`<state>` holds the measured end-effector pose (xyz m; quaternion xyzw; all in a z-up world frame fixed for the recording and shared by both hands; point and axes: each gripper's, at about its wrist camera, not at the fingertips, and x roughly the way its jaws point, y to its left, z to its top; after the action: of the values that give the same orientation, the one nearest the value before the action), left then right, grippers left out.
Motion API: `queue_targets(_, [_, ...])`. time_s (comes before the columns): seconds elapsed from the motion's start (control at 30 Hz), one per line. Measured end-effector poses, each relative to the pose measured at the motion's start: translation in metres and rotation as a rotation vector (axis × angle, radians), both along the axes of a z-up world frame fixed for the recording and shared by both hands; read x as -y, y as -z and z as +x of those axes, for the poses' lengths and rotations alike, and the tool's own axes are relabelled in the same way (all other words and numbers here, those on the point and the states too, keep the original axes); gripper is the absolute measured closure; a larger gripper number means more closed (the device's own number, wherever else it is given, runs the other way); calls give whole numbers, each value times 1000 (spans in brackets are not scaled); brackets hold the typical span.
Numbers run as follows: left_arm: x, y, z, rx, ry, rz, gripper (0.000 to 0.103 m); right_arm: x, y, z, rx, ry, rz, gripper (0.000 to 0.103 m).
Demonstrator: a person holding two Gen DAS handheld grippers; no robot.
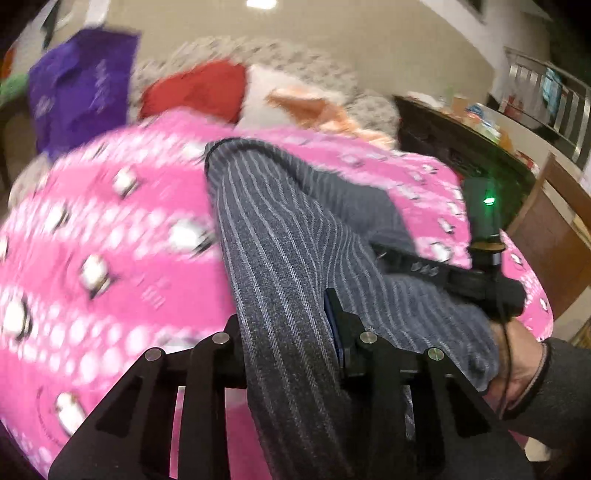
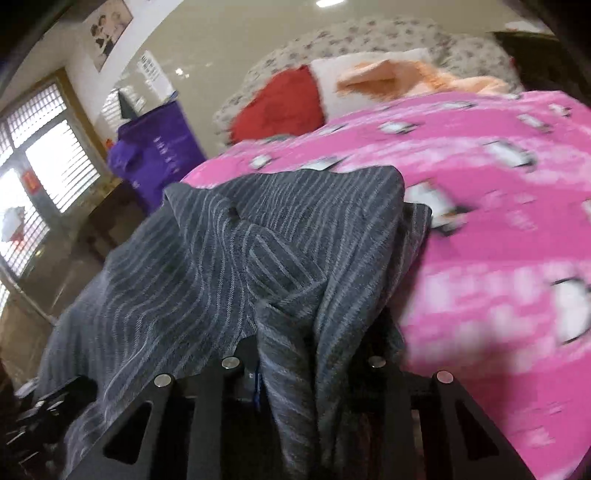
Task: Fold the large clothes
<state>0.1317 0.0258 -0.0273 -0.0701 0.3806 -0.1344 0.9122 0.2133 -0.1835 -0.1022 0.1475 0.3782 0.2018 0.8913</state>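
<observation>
Both tongs grip the same grey striped garment (image 1: 280, 236), so the step in hand looks like a carry or fold-over: the cloth is lifted off the bed and hangs from two held points. In the left wrist view the left tongs (image 1: 291, 332) sit at the bottom centre of the frame, closed down on a thick band of the striped cloth that runs up between the fingers toward the middle of the frame. In the right wrist view the right tongs (image 2: 303, 354), also bottom centre, are pinched on a bunched fold of the garment, which drapes away to the lower left. The right hand (image 1: 517, 362) and its dark sleeve show at the lower right of the left view.

The next move, as I judge it, calls for bringing the two held points over together and laying the cloth flat without letting the bunched part twist; the grip on the right holds several layers, which may come down creased.

The surface is a bed under a pink blanket (image 1: 122, 240) with small penguin prints. Toward the top of both frames lie a red cloth (image 2: 277, 107), an orange cloth (image 2: 388, 79) and a flowered cover (image 2: 369, 35). A purple bag (image 1: 81, 85) stands upper left, and a barred window (image 2: 44, 147) fills the left edge of the right view. Both pictures are blurred.
</observation>
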Motion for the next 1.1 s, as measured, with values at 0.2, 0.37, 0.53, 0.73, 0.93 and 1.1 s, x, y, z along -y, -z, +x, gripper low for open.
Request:
queue_targets(0.2, [-20,36,4,-71,-44,-76,44,10,5,1,-29,-7,-24,56])
queue_targets(0.37, [-19,37,-10,-69,-67,-81,38,14,-14,-28,0,17,-186,46])
queue_targets(0.53, [-26,28,-38,-62,-96,-82,38,27,-37,-59,-6,76,-237,46])
queue_targets(0.73, [-26,3,-80,-6,-95,-28,37,28,-59,-103,23,120,-287,46])
queue_targets(0.93, [-27,-10,-100,-28,-127,50,10,27,-69,-137,23,153,-318,46])
queue_targets(1.1, [-21,-15,-110,-40,-146,146,10,26,-75,-160,48,175,-358,45])
